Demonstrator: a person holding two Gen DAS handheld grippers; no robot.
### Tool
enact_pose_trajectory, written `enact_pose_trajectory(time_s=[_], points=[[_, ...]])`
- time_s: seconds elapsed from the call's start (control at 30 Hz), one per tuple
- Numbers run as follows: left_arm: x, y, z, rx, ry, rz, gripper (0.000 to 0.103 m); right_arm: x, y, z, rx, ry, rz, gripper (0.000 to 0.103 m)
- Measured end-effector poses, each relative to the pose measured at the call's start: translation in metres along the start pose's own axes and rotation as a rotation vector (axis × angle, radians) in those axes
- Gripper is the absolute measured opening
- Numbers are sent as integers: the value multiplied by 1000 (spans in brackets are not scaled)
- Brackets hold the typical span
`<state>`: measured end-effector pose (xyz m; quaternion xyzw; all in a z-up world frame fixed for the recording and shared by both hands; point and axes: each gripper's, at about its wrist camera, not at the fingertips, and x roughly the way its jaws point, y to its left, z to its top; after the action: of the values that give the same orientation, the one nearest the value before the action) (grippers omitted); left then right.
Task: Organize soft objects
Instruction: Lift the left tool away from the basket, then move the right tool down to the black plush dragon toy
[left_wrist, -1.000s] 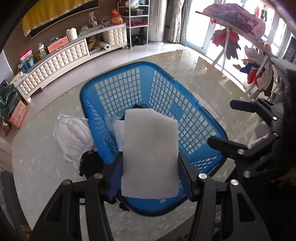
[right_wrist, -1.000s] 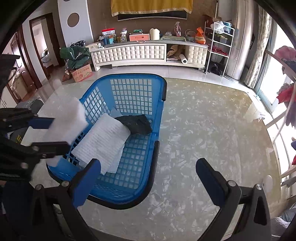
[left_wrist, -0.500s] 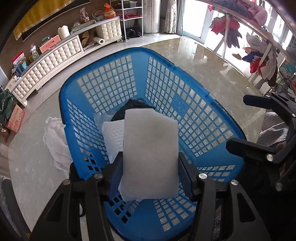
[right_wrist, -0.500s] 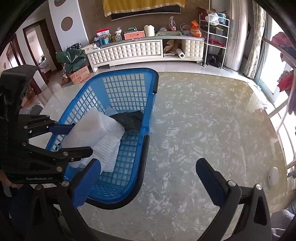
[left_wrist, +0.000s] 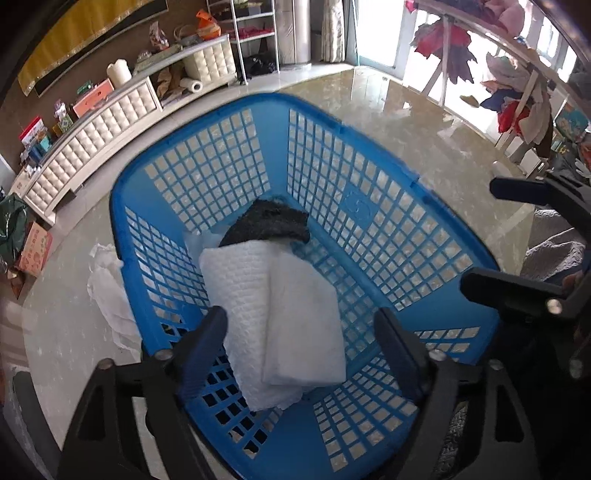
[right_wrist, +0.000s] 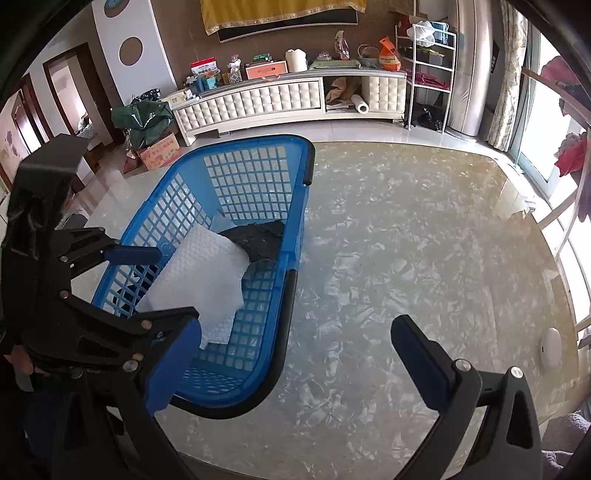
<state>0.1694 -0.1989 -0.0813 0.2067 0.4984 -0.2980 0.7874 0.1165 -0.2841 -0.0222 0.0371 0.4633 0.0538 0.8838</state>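
Note:
A blue lattice basket stands on the marble table, and its rim also shows in the right wrist view. In it lie a smooth white foam pad on top of a quilted white pad, with a black cloth behind them. My left gripper hangs over the basket's near end. Its jaws are opening, and the smooth pad lies between them, clear of both. In the right wrist view the left gripper is at the basket's left side. My right gripper stands open and empty over the table beside the basket.
A crumpled white cloth lies on the table left of the basket. A small white disc sits near the table's right edge. A grey cloth lies at the right. A laden clothes rack stands beyond, and a long sideboard lines the wall.
The left gripper carried the smooth white pad forward and down over the basket, then its jaws spread and the pad dropped onto the quilted pad. The right gripper barely moved.

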Motion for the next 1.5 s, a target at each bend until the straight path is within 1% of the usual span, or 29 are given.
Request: enact_pose_trajectory(time_s=[0.1,0.2,0.3,0.4,0.47,0.5,0.6,0.67,0.77,0.87,0.97,1.1,1.17,1.27,1.37,1.5], points=[[-9,1,0,6,-27,-5,83,-1,0,-1,6,2,-2,103],[-18,4,-1,-2,-37,3,83,-8,4,1,0,-21,19,103],[-35,10,-5,-5,-70,8,83,-16,11,2,-7,-46,19,103],[-50,16,-9,-16,-96,16,83,-19,15,3,1,-51,22,103],[-63,24,-14,-32,-117,28,86,-21,20,5,1,-54,25,103],[-71,28,-17,-40,-124,29,87,-22,24,6,-2,-55,27,103],[-88,39,-28,-42,-142,40,88,-29,39,10,-23,-67,39,103],[-101,47,-39,-34,-159,61,92,-34,51,13,-33,-76,69,103],[-115,62,-54,-54,-169,95,93,-35,74,19,-72,-87,84,103],[-125,76,-73,-78,-162,130,93,-28,94,26,-106,-81,93,103],[-134,92,-92,-112,-164,147,93,-19,113,31,-132,-71,108,103],[-141,115,-118,-169,-163,169,93,-5,143,39,-188,-56,149,103],[-140,124,-126,-198,-152,185,93,5,167,42,-233,-50,175,103],[-133,146,-147,-266,-122,204,93,23,192,49,-262,-23,215,103],[-121,166,-165,-330,-97,195,93,43,212,53,-283,12,258,103],[-102,191,-192,-408,-73,162,93,72,232,53,-311,71,275,103]])
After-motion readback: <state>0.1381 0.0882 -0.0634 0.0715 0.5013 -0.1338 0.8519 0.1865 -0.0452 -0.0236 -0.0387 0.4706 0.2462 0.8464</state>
